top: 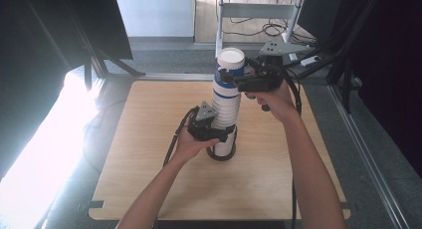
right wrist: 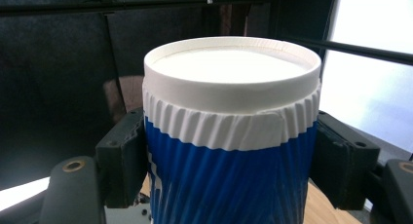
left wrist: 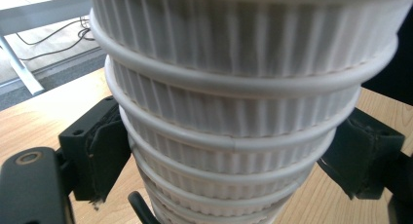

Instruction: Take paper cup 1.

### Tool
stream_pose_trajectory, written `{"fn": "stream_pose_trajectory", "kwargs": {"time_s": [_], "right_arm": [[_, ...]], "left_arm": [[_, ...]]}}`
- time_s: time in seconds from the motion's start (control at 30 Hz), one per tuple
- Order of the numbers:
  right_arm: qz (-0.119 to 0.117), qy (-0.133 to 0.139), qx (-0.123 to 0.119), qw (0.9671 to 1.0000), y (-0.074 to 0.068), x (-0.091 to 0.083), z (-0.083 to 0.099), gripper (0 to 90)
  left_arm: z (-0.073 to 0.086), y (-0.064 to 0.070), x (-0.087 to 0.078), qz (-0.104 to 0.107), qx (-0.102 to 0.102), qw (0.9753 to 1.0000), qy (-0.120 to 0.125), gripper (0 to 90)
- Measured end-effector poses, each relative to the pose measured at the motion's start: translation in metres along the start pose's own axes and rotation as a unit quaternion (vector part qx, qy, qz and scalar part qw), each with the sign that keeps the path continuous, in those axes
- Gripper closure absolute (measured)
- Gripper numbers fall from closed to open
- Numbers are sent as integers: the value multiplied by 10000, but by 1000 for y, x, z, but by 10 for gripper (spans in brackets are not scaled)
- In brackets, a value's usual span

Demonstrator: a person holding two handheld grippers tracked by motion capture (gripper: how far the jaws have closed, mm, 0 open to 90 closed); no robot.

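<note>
A tall stack of upside-down ribbed paper cups (top: 226,107) stands on the wooden table (top: 149,179), leaning slightly. The lower cups (left wrist: 234,112) are white. The top cup (right wrist: 229,175) is blue with a white band and its flat bottom faces up. My left gripper (top: 219,133) is shut low on the stack, its pads (left wrist: 109,156) pressed against both sides of the white cups (left wrist: 229,156). My right gripper (top: 234,79) is shut on the top blue cup (top: 230,69), one jaw on each side, and the right gripper view shows this grip (right wrist: 229,160) just below the white band.
A dark ring (top: 221,158) sits under the stack's foot. Black frame struts (top: 99,59) rise past the table's back corners. A metal table leg and cables (top: 259,25) stand on the floor beyond. Bright light falls on the floor at left.
</note>
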State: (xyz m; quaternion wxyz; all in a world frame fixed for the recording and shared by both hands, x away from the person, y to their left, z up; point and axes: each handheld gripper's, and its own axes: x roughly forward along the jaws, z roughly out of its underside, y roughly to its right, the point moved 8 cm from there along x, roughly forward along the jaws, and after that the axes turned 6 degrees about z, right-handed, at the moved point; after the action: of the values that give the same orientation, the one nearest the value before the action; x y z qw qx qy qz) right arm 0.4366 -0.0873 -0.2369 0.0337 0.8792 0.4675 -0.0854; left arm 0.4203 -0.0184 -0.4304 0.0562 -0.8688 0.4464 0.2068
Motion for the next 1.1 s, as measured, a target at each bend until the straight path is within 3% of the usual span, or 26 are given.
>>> {"fn": "stream_pose_trajectory", "kwargs": {"time_s": [0.33, 0.53, 0.73, 1.1], "right_arm": [[108, 301, -57, 9995, -4, -8, -20, 246], [166, 621, -24, 9979, -6, -27, -38, 248], [240, 769, -69, 9967, -6, -48, -51, 248], [273, 955, -54, 9950, -3, -81, -49, 248]], "left_arm": [[1, 0, -1, 13, 11, 10000, -32, 131], [1, 0, -1, -11, 23, 10000, -29, 132], [1, 1, 0, -12, 3, 10000, -21, 132], [1, 0, -1, -46, 26, 10000, -12, 131]]}}
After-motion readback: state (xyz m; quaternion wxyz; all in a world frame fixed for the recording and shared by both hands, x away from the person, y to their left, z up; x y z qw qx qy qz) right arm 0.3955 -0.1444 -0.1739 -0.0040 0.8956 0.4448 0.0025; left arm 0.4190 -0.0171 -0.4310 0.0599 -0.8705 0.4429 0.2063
